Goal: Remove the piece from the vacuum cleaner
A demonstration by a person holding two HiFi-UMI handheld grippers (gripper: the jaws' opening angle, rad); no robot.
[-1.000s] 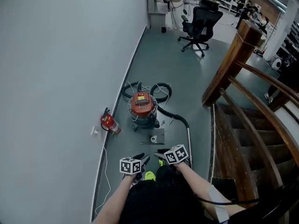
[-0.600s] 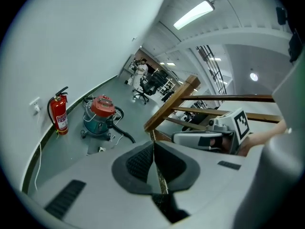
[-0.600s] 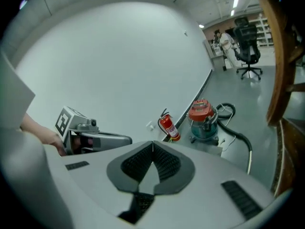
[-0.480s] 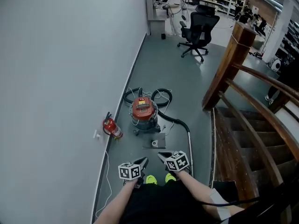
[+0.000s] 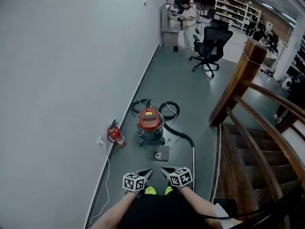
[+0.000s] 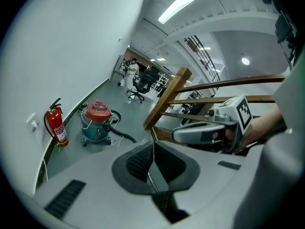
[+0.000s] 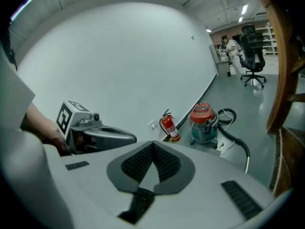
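While left gripper [image 5: 147, 172], right gripper [image 5: 164, 170] hang closed (empty), vacuum [image 5: 149, 123] ahead

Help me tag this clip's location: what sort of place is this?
Probably an open-plan office or workshop floor, beside a stairwell: a black swivel office chair and white storage shelves stand at the far end, and a brown wooden stair banister runs down at right.
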